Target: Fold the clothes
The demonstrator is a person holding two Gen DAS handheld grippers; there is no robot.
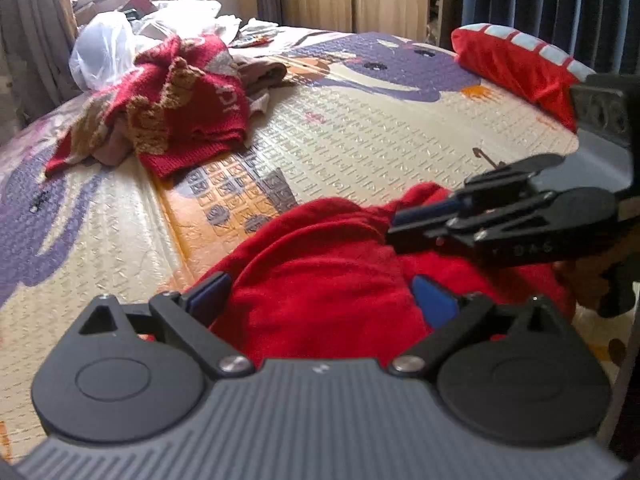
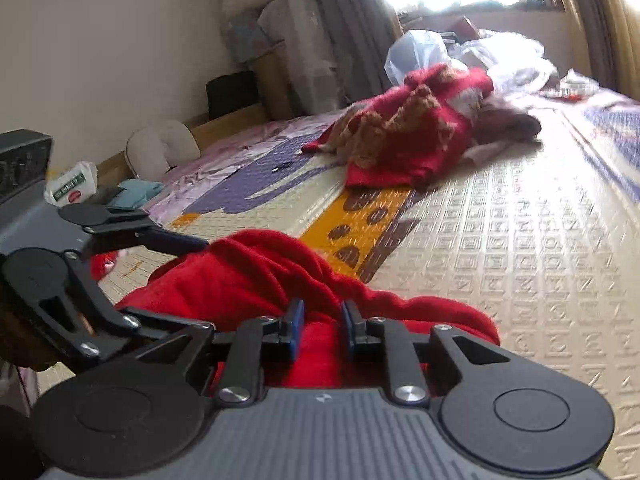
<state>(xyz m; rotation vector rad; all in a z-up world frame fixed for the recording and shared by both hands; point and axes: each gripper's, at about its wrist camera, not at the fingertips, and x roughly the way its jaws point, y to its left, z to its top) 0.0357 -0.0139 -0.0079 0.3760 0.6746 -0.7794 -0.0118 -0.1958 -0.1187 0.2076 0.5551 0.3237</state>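
Note:
A plain red garment lies bunched on the patterned mat close in front of me. In the left wrist view my left gripper stands wide open, its blue pads either side of the cloth's bulk. From the right, my right gripper reaches in, pinching an edge of the garment. In the right wrist view the right gripper is nearly closed, a fold of the red garment clamped between its blue pads. At the left of that view the left gripper spreads over the same cloth.
A heap of red and tan knitwear over brownish clothes lies farther back on the mat, with plastic bags behind it. A red cushion sits at the far right. A neck pillow and a tissue pack lie by the wall.

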